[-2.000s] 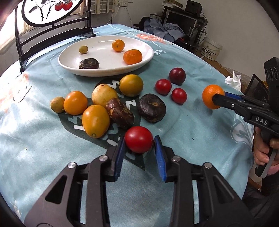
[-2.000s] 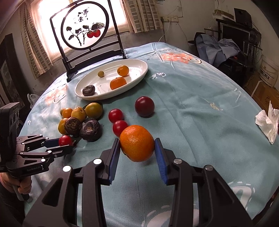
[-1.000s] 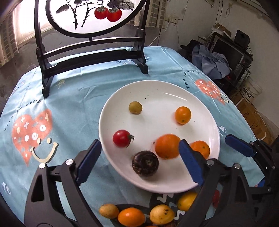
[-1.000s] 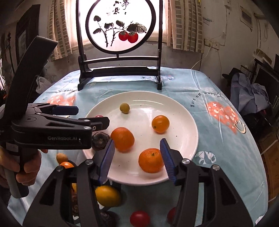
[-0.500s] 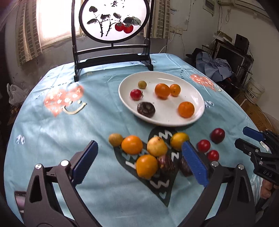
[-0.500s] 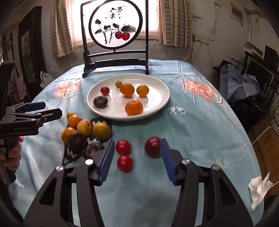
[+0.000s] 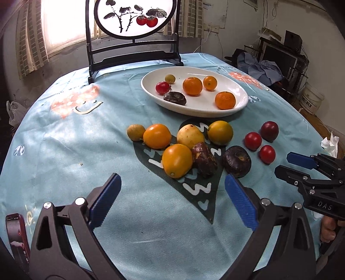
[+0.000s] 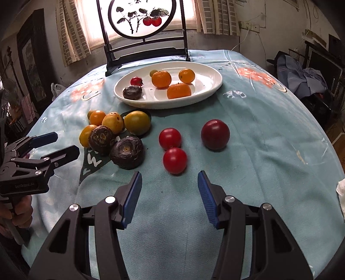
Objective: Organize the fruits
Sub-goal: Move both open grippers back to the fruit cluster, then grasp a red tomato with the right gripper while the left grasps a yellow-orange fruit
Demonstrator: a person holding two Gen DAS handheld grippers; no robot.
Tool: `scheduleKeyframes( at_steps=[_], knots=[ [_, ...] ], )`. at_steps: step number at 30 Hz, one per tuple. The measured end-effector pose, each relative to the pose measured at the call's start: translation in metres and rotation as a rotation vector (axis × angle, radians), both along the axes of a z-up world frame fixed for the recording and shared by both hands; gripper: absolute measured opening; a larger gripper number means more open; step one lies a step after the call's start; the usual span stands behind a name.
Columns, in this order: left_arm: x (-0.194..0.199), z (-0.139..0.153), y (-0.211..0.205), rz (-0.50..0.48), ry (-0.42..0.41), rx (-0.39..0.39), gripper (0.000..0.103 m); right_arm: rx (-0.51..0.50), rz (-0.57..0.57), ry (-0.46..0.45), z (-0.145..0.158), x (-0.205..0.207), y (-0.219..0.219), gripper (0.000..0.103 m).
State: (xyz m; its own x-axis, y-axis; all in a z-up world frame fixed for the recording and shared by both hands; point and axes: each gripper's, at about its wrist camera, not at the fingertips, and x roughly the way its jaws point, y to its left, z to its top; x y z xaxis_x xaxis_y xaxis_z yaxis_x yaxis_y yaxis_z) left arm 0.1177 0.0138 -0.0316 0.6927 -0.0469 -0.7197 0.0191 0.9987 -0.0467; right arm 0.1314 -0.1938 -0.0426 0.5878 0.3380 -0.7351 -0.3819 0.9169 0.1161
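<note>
Both grippers are released and hold nothing: left gripper (image 7: 172, 200) w/ ribbed blue pads spread wide over the teal cloth (image 7: 64, 150), right gripper (image 8: 169, 193) likewise, just short of a glossy red tomato (image 8: 174, 160). Smooth white oval plate (image 7: 239, 90) sits toward the far edge w/ round oranges, a tomato and a wrinkled dark fruit in it. Loose yellow/orange fruit pile (image 7: 176, 159) lies mid-table, bare cloth between it and the pads; framed round screen (image 7: 133, 19) and window behind.
</note>
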Motion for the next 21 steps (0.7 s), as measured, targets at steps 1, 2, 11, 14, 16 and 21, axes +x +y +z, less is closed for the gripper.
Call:
scheduleKeyframes(
  at_steps=[1, 2, 11, 14, 16, 21],
  knots=[
    [0.000, 0.000, 0.002, 0.007, 0.004, -0.005, 0.099, -0.002, 0.000, -0.006, 0.001, 0.001, 0.001, 0.054],
    [0.000, 0.000, 0.004, 0.011, 0.008, -0.015, 0.099, -0.009, 0.000, -0.012, 0.002, 0.003, 0.003, 0.054],
    [-0.002, 0.003, 0.015, 0.037, 0.011, -0.054, 0.099, -0.050, -0.013, 0.029, -0.006, 0.025, 0.012, 0.050],
    [-0.001, 0.003, 0.017, 0.044, 0.010, -0.060, 0.099, -0.062, -0.006, 0.034, -0.008, 0.028, 0.016, 0.045],
    [-0.002, 0.004, 0.018, 0.045, 0.008, -0.062, 0.099, -0.067, -0.006, 0.052, -0.010, 0.031, 0.017, 0.042],
    [-0.003, 0.004, 0.018, 0.037, -0.003, -0.047, 0.099, -0.048, -0.022, 0.072, -0.012, 0.035, 0.013, 0.026]
  ],
)
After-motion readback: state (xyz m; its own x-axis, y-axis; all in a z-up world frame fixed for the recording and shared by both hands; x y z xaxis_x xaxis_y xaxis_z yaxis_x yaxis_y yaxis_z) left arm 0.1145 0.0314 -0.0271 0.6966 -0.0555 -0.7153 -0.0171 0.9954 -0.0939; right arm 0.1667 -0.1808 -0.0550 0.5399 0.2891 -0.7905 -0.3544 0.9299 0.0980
